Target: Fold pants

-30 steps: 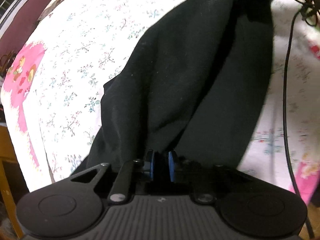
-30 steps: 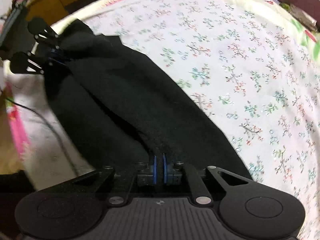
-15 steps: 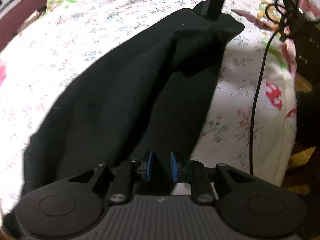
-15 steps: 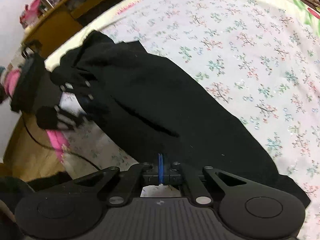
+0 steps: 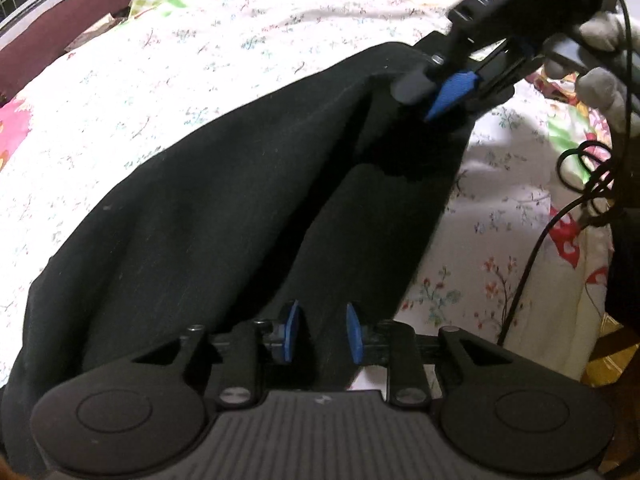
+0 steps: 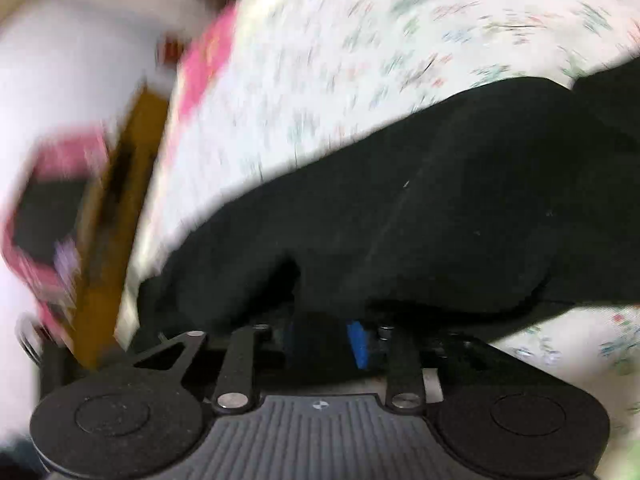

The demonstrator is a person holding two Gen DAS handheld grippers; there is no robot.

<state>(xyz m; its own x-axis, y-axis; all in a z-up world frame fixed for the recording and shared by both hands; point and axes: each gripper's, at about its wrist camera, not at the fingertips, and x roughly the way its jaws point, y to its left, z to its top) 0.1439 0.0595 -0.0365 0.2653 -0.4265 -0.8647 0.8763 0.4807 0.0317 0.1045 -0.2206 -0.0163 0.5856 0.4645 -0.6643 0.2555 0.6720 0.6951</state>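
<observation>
Black pants (image 5: 224, 200) lie lengthwise on a floral bedsheet (image 5: 140, 100), folded along their length. My left gripper (image 5: 321, 334) is at the near end. Its jaws are opening; the cloth runs between the blue pads, which stand clear of it. At the far end, my right gripper (image 5: 448, 100) tilts down onto the pants, with a gloved hand (image 5: 600, 84) behind it. In the blurred right wrist view the pants (image 6: 440, 220) fill the foreground. The right gripper (image 6: 324, 340) is opening too, with dark cloth between its jaws and one blue pad (image 6: 358, 344) showing.
A black cable (image 5: 532, 256) loops over the sheet to the right of the pants. The bed edge lies just beyond it. In the right wrist view a wooden piece of furniture (image 6: 116, 240) and a pink object (image 6: 44, 216) stand past the bed's left edge.
The pants have come down flat on the bed. Both grippers' jaws have parted from their pinch on the cloth. The right gripper has rolled and sunk, swinging its view.
</observation>
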